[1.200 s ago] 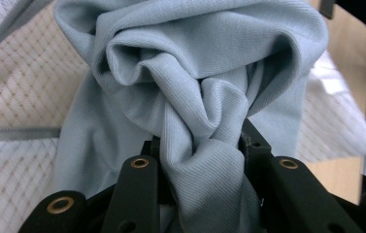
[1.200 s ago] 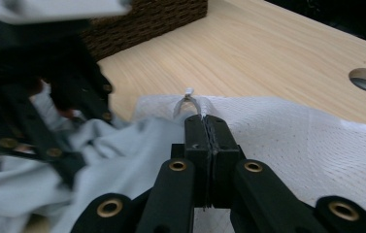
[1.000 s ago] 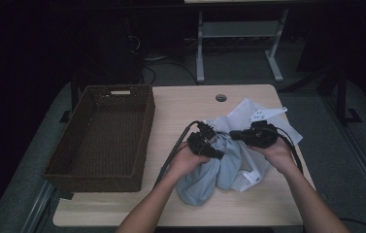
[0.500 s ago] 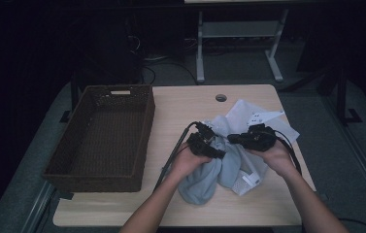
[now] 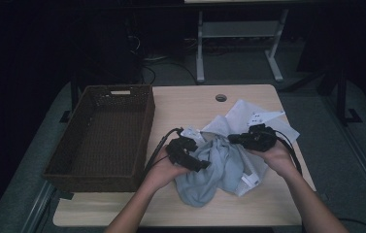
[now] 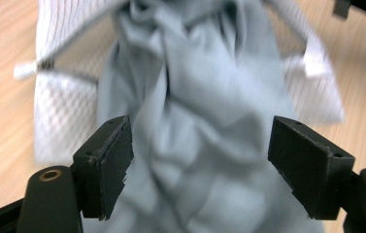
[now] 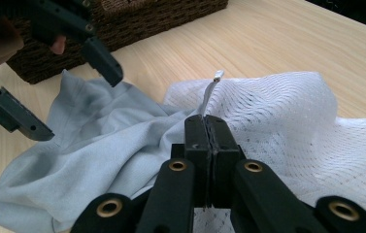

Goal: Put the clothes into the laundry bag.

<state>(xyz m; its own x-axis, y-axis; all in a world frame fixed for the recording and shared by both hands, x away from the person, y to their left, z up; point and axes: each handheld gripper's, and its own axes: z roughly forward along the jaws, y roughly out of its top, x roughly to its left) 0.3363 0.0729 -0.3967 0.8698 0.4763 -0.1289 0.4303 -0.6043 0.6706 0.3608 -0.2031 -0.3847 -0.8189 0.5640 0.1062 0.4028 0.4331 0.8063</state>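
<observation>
On the light wooden table (image 5: 190,104), beside the brown wicker basket (image 5: 104,131), the crumpled pale grey cloth garment (image 5: 209,172) half-fills a white mesh laundry bag (image 5: 248,116); the bag edge is pinched shut by the right gripper (image 5: 232,139); the left gripper (image 5: 197,163), jaws just opened with cloth between them unpressed, should be re-closed lower so cloth is pushed deeper.

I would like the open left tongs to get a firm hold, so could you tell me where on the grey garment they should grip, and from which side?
Grip the bunched ridge of folds down the middle of the grey garment, coming from straight above, as the left tongs already straddle it. The fabric there stands proud of the table, so probably both pads can close on it, clear of the white mesh bag.
</observation>
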